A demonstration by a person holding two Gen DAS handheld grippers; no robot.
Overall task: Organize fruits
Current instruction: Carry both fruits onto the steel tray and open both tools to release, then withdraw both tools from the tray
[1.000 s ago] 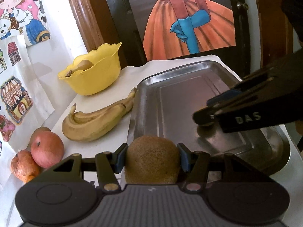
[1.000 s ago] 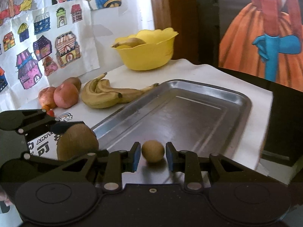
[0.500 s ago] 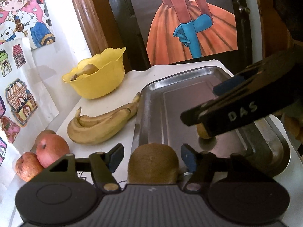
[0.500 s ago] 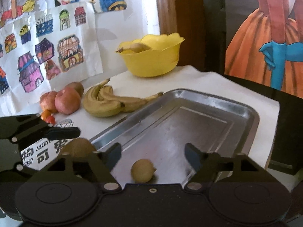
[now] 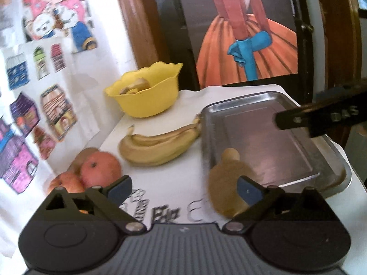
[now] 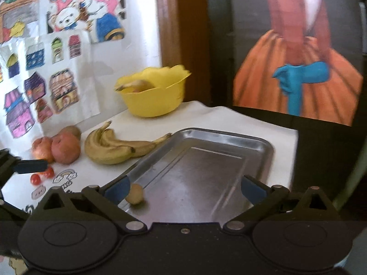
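A metal tray (image 5: 270, 105) (image 6: 263, 142) lies on the white table. A brown kiwi (image 5: 227, 183) rests at the tray's near left corner, just behind my left gripper's right finger. A small brown fruit (image 5: 230, 154) (image 6: 135, 193) lies inside the tray. My left gripper (image 5: 183, 189) is open and empty, above the table left of the tray. My right gripper (image 6: 183, 189) is open and empty, above the tray's near end; it also shows in the left wrist view (image 5: 321, 119). Bananas (image 5: 156, 146) (image 6: 114, 147) and apples (image 5: 101, 168) (image 6: 65, 147) lie left of the tray.
A yellow bowl (image 5: 146, 98) (image 6: 153, 96) holding a fruit stands at the back. Small red tomatoes (image 6: 41, 175) lie near the apples. Children's drawings cover the wall on the left. A dark door with a painting stands behind the table.
Both grippers opened, letting go of the kiwi and the small fruit, and drew back. The left gripper shifted left of the kiwi; the right one rose.
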